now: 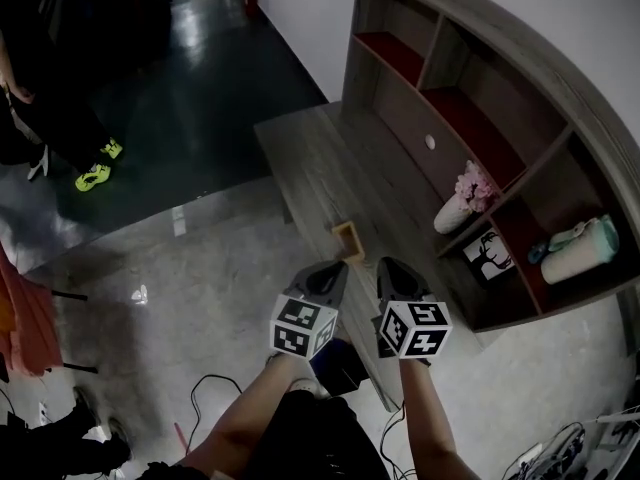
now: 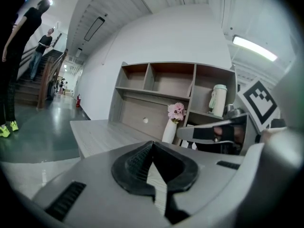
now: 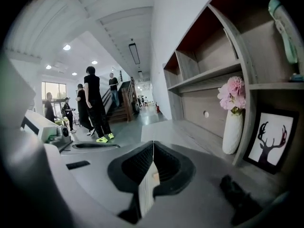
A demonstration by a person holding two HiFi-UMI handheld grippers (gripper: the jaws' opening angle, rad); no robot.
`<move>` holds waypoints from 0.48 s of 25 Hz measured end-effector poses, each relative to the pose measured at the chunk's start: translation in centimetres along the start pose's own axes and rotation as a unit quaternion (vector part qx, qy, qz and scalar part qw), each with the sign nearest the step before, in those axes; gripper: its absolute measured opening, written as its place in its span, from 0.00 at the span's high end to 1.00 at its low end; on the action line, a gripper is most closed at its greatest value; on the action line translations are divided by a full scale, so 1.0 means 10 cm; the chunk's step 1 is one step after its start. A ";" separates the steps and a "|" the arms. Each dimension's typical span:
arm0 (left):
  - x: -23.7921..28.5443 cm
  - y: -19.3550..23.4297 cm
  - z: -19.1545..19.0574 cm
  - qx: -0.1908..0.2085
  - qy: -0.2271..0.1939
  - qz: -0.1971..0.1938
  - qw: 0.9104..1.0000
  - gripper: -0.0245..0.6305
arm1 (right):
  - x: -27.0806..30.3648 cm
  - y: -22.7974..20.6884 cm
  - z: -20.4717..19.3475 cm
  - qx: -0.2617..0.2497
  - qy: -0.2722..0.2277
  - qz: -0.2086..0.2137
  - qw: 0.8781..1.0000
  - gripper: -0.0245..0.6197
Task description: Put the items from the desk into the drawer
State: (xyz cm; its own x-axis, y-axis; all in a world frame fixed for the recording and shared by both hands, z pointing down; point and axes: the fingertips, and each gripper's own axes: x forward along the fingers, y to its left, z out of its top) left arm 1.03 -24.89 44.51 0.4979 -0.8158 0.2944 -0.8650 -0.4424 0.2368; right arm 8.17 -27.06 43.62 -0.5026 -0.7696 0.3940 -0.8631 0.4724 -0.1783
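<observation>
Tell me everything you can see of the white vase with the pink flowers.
The vase is white, tall and slim, with a matt surface that looks ceramic. It stands upright on the grey wood-grain desk, close to the shelf unit's back panel. A bunch of pink flowers fills its mouth. A framed deer picture stands beside it, apart. Nothing else touches it.

Head view: dim and underexposed, darkest at the upper left and along the bottom edge.
Sheen: the dark floor (image 1: 200, 78) at upper left gives a soft reflection; a small glare spot sits on the pale tiles (image 1: 230, 268) at centre left.
Sources: a strip light (image 2: 254, 49) at the upper right of the left gripper view; ceiling lamps (image 3: 66, 47) at the upper left of the right gripper view.
Shadows: the shelf compartments (image 1: 520, 243) at the right of the head view lie in deep shade; the desk (image 1: 320, 178) is flatly lit.
Distortion: both gripper views bow straight lines and have black corners.
Focus: the near foreground at the bottom of both gripper views is soft.
</observation>
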 end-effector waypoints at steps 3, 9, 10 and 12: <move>0.12 0.12 -0.02 0.000 0.005 0.003 1.000 0.95 | 0.18 -0.06 0.00 0.008 0.015 0.006 1.000 0.94; 0.36 0.29 -0.12 -0.005 0.016 0.002 1.000 0.95 | 0.55 -0.18 -0.13 0.036 0.065 0.017 0.997 0.94; 0.39 0.31 -0.14 -0.008 0.018 0.001 1.000 0.95 | 0.61 -0.21 -0.17 0.032 0.075 0.015 0.997 0.94; 0.44 0.36 -0.19 -0.013 0.021 0.002 1.000 0.95 | 0.71 -0.26 -0.24 0.026 0.092 0.011 0.995 0.94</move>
State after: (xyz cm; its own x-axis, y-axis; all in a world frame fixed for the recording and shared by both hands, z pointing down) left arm 0.19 -29.36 48.40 0.4979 -0.8007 0.3331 -0.8648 -0.4294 0.2604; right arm 6.93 -32.70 49.04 -0.5086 -0.6653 0.5465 -0.8555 0.4621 -0.2337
